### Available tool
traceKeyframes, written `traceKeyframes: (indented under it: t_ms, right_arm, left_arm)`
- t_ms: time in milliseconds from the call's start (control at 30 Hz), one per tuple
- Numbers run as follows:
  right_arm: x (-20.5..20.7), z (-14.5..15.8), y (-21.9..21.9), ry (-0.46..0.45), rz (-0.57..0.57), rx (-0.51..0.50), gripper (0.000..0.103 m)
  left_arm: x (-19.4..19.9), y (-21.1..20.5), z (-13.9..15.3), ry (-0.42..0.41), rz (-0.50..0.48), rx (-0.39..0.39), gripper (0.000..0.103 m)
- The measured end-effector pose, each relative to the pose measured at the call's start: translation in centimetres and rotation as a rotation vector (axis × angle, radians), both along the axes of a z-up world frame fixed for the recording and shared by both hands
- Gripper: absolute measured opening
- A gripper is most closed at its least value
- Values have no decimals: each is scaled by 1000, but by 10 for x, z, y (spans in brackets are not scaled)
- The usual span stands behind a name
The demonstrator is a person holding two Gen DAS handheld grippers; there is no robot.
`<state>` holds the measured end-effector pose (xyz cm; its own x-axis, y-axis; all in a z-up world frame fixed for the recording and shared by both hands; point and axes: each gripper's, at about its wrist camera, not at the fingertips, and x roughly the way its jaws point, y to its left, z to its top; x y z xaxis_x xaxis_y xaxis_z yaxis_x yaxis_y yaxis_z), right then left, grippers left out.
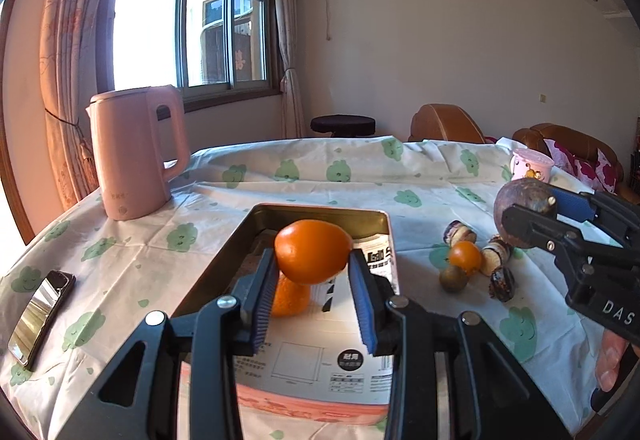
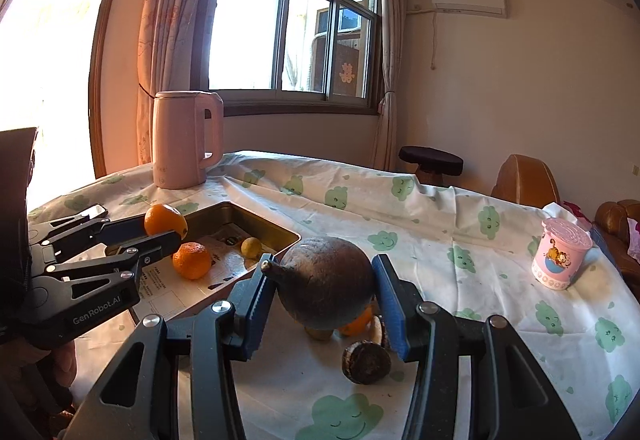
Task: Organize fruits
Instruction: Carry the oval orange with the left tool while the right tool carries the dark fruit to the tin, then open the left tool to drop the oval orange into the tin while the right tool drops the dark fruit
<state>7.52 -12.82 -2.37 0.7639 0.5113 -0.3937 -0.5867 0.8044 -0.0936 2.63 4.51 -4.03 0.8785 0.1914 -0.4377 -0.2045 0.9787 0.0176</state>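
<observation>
My left gripper [image 1: 312, 260] is shut on an orange [image 1: 312, 251] and holds it above a metal tray [image 1: 320, 209] lined with printed paper. A second orange [image 1: 290, 298] lies in the tray below it. In the right wrist view that tray [image 2: 262, 215] also holds a small yellow fruit [image 2: 251, 247]. My right gripper [image 2: 324, 276] is shut on a dark brown round fruit [image 2: 328, 280], lifted above the table to the right of the tray. Beneath it on the cloth lie a small orange [image 1: 464, 258], a greenish fruit [image 1: 453, 279] and several dark cane pieces [image 1: 496, 254].
A pink kettle [image 1: 136, 156] stands at the table's far left corner. A phone [image 1: 40, 316] lies near the left edge, and a pink cartoon cup [image 2: 560, 256] at the right. A patterned cloth covers the table. A stool and brown armchairs stand beyond it.
</observation>
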Motion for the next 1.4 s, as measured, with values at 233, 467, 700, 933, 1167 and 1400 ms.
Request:
traceKeyframes:
  t_ms: [233, 467, 700, 933, 1167, 1400]
  right_arm:
    - [5, 0, 38, 17, 65, -29, 51]
    - [10, -3, 70, 34, 116, -54, 51]
    - [13, -10, 87, 51, 139, -79, 51]
    - [18, -18, 103, 85, 155, -111, 51]
    - [25, -30, 113, 132, 162, -147, 51]
    - [29, -41, 119, 173, 164, -176, 51]
  left_arm:
    - [-1, 25, -3, 17, 49, -23, 37]
    - [-2, 41, -6, 36, 72, -43, 37]
    - [2, 49, -10, 64, 77, -62, 37]
    - [7, 57, -15, 109, 85, -100, 37]
    - [14, 61, -20, 154, 86, -113, 37]
    - [17, 61, -26, 188, 78, -111, 37]
